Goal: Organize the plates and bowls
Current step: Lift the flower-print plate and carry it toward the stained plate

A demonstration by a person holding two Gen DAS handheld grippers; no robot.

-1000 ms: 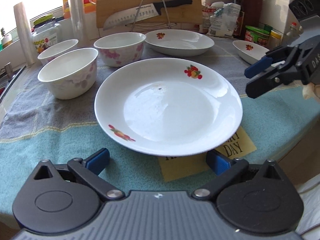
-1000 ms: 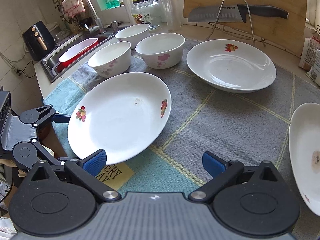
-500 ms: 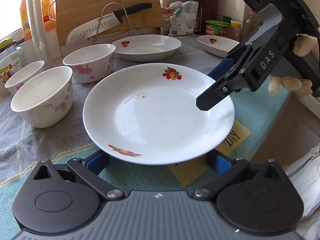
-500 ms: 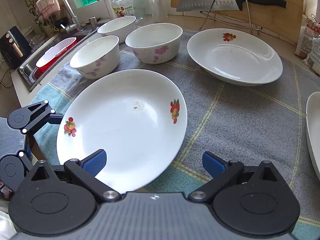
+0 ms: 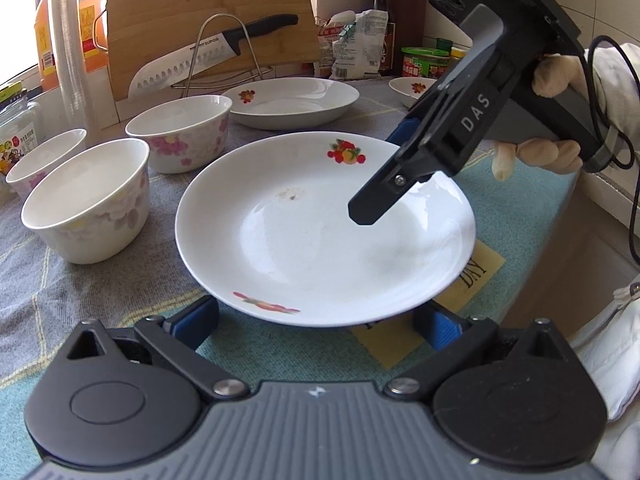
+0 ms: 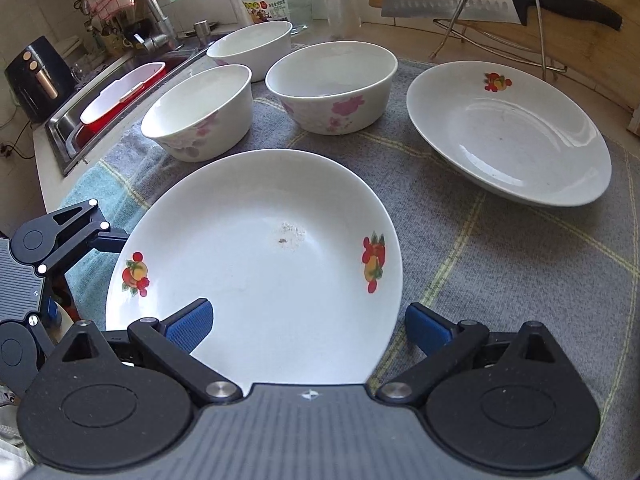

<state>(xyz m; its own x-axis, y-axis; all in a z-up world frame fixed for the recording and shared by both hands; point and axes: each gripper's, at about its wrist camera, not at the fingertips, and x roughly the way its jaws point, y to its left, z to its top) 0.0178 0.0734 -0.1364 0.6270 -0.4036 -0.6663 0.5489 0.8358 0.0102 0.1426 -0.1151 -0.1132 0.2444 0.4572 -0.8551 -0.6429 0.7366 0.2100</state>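
Observation:
A white plate with fruit prints (image 5: 326, 232) (image 6: 256, 264) lies on the checked cloth near the counter's edge. My left gripper (image 5: 316, 322) (image 6: 82, 276) is open, and the plate's near rim overlaps both of its blue pads. My right gripper (image 6: 308, 326) (image 5: 386, 168) is open too, astride the plate's opposite rim with one finger over the plate's inside and the other outside it. Behind stand three flowered bowls (image 5: 88, 200) (image 5: 180, 132) (image 5: 44, 160), a second plate (image 5: 296, 100) (image 6: 508, 132) and a smaller dish (image 5: 412, 88).
A knife (image 5: 208, 56) rests on a wire rack before a wooden board (image 5: 200, 12). Jars, bottles and packets line the back wall. A sink (image 6: 116, 96) with a red tub lies past the bowls. The counter edge drops off beside a yellow label (image 5: 472, 268).
Both grippers have closed in on the near plate. The right gripper has come from beside it to straddle its rim, and the left has slid up to its near rim.

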